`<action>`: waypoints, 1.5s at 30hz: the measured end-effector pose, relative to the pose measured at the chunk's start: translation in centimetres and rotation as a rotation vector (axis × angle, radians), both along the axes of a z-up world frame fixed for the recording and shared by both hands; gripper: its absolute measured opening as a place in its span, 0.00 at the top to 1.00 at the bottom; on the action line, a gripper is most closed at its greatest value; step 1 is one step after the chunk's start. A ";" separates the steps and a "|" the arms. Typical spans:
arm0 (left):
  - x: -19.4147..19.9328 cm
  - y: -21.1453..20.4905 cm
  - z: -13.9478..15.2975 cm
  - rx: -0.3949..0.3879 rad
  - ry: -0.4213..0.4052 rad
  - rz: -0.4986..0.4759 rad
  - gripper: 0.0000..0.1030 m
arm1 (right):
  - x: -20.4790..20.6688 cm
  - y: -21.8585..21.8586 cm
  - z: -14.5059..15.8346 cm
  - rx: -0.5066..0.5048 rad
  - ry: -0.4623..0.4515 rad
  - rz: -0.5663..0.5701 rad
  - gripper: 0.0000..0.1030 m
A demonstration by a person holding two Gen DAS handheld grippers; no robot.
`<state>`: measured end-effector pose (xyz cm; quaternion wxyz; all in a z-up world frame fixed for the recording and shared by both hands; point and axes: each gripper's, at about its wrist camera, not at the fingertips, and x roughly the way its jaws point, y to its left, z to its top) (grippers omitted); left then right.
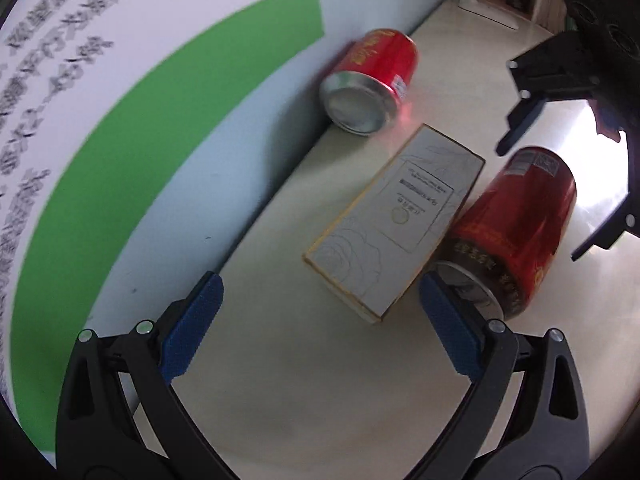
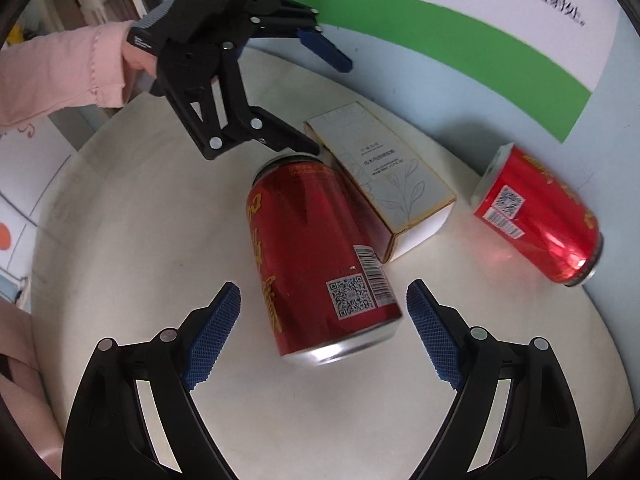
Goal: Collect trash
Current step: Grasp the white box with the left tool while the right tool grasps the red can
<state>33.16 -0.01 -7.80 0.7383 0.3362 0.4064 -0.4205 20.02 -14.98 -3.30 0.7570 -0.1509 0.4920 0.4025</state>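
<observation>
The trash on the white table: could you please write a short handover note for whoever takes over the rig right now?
Left tool: open, empty, above the table's wall side, near the box.
Right tool: open, empty, its pads either side of the near can but not touching it.
Near red can: on its side, against the box.
Grey box: flat, mid-table.
Far red can: on its side by the wall poster.
Done: nothing picked up yet.
Left: collect all three; no bin in view.
</observation>
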 end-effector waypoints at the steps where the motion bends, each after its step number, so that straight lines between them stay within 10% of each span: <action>1: 0.1 -0.2 -0.2 -0.007 0.005 -0.017 0.07 | 0.1 0.1 -0.3 0.015 0.005 0.009 0.18; 9: 1.3 -2.4 -1.7 -0.041 0.080 -0.136 0.13 | 0.3 -0.7 -1.1 0.094 0.077 0.006 0.31; 11: 1.4 -2.8 -1.9 -0.051 0.108 -0.146 0.37 | -0.2 -1.4 -0.9 0.107 0.102 0.007 0.31; 15: 0.5 -3.2 -2.2 -0.043 0.107 -0.141 0.54 | -1.0 -3.0 -0.1 0.115 0.111 -0.027 0.32; 28: -9.3 -0.9 -0.7 -0.047 0.109 0.026 0.55 | -6.1 -6.6 2.6 0.177 0.139 -0.139 0.34; 45: -28.1 7.1 -2.3 0.025 0.221 0.228 0.54 | -15.5 0.0 2.2 0.104 0.186 -0.018 0.34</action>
